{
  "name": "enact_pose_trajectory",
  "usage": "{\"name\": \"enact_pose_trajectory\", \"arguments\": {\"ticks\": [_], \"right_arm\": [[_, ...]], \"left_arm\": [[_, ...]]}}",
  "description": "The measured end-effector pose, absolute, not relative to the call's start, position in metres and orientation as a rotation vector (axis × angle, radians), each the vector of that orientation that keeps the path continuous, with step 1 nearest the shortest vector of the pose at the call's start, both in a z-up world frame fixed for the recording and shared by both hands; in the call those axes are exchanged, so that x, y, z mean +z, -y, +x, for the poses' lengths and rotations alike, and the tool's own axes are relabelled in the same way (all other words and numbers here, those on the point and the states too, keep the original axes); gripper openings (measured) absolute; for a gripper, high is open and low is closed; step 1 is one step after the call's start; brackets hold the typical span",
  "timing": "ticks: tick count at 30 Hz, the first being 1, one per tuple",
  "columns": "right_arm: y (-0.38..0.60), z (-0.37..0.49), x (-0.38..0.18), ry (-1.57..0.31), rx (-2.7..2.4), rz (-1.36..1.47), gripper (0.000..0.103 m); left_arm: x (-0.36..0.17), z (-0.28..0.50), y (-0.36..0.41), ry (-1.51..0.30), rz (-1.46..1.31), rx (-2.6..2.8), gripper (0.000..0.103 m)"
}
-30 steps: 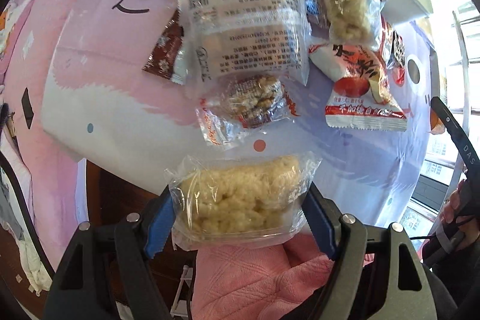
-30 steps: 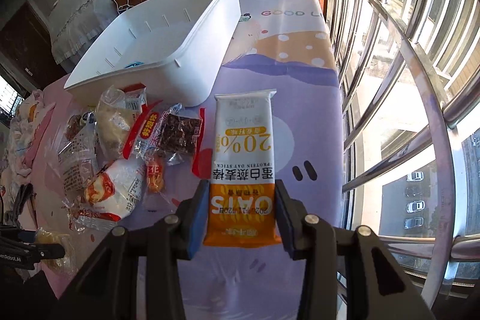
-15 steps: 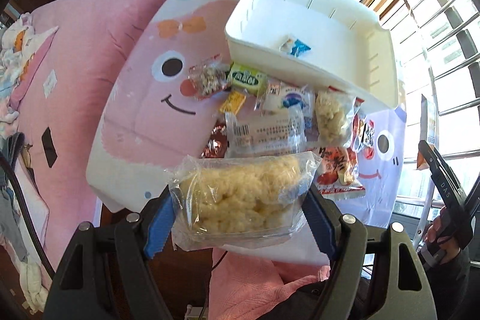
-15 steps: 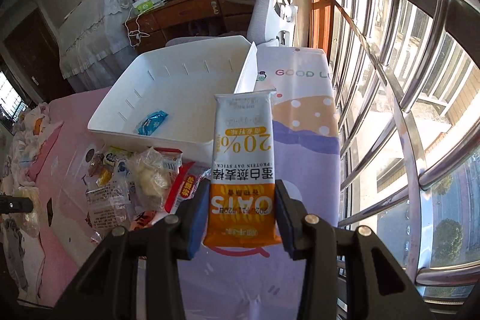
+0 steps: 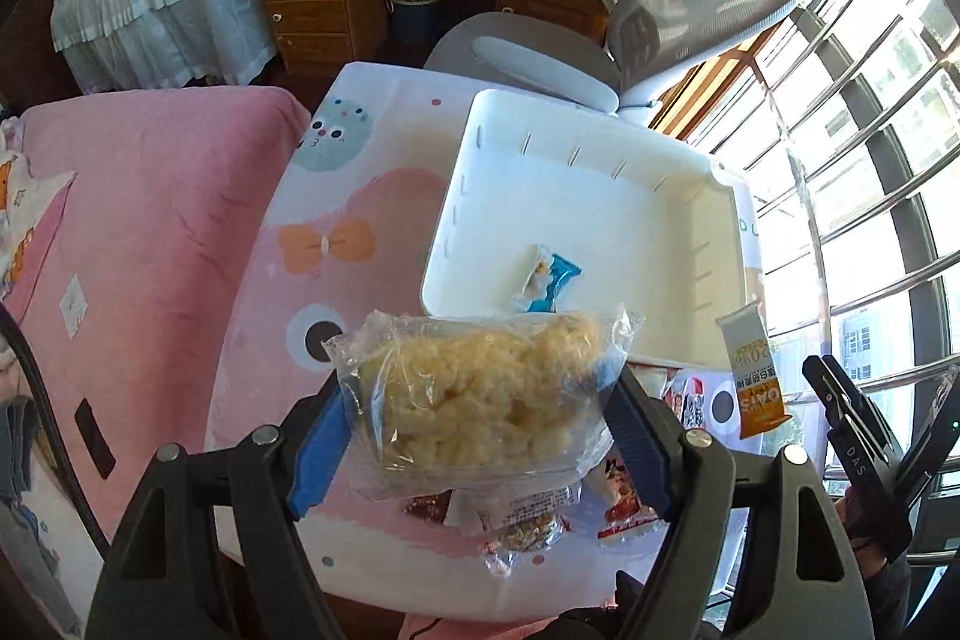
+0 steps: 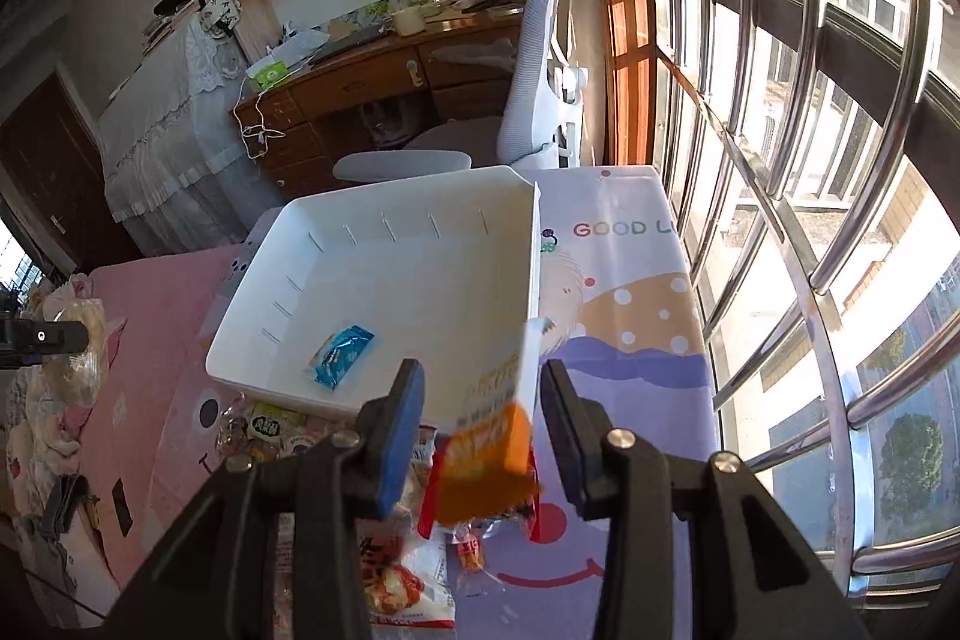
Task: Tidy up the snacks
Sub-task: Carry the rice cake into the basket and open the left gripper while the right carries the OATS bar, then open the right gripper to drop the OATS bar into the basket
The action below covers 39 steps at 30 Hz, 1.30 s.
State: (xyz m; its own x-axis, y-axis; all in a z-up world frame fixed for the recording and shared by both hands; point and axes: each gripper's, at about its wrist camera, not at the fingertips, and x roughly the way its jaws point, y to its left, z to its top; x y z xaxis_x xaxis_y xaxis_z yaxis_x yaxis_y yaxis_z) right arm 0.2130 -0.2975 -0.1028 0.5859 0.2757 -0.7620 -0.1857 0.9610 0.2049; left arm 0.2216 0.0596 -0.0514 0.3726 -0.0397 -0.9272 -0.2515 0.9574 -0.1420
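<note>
Clear plastic bag of puffed rice (image 5: 486,400) is pinched tight in the left gripper (image 5: 480,382), up in the air over the tabletop's (image 5: 360,196) near edge, just short of the white bin (image 5: 456,196). Right gripper (image 6: 482,376) has the orange oat bar (image 6: 486,460) between its jaws by the bin's near right corner. The bar is blurry and twisted though, so I can't tell if it's actually gripped. Looks like the drop-off step: next, carry both over the rim and let go.

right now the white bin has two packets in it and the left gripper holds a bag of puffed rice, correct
No: the left wrist view shows just one, a blue packet, in the white bin. The left gripper does hold the bag.
</note>
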Motion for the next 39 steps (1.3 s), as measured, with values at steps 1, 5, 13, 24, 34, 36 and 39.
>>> {"name": "enact_pose_trajectory", "arguments": {"ticks": [1, 5, 13, 24, 34, 36, 39], "right_arm": [[0.294, 0.216, -0.102, -0.894, 0.268, 0.111, 0.033], [0.276, 0.230, -0.105, -0.912, 0.250, 0.109, 0.015], [0.259, 0.243, -0.114, -0.957, 0.186, 0.128, 0.015], [0.258, 0.238, -0.117, -0.997, 0.081, 0.169, 0.015], [0.253, 0.213, -0.115, -1.013, 0.029, 0.205, 0.017], [0.254, 0.206, -0.115, -1.020, 0.026, 0.229, 0.019], [0.253, 0.195, -0.116, -1.024, 0.021, 0.263, 0.023]], "left_arm": [[-0.051, 0.228, -0.063, -1.173, -0.284, 0.125, 0.077], [-0.053, 0.254, -0.074, -1.110, -0.306, 0.058, 0.077], [-0.081, 0.301, -0.076, -1.093, -0.310, -0.052, 0.078], [-0.102, 0.318, -0.072, -1.133, -0.294, -0.153, 0.091], [-0.090, 0.291, -0.070, -1.081, -0.250, -0.267, 0.091], [-0.087, 0.282, -0.069, -1.068, -0.233, -0.304, 0.091], [-0.086, 0.270, -0.065, -1.051, -0.196, -0.358, 0.091]]}}
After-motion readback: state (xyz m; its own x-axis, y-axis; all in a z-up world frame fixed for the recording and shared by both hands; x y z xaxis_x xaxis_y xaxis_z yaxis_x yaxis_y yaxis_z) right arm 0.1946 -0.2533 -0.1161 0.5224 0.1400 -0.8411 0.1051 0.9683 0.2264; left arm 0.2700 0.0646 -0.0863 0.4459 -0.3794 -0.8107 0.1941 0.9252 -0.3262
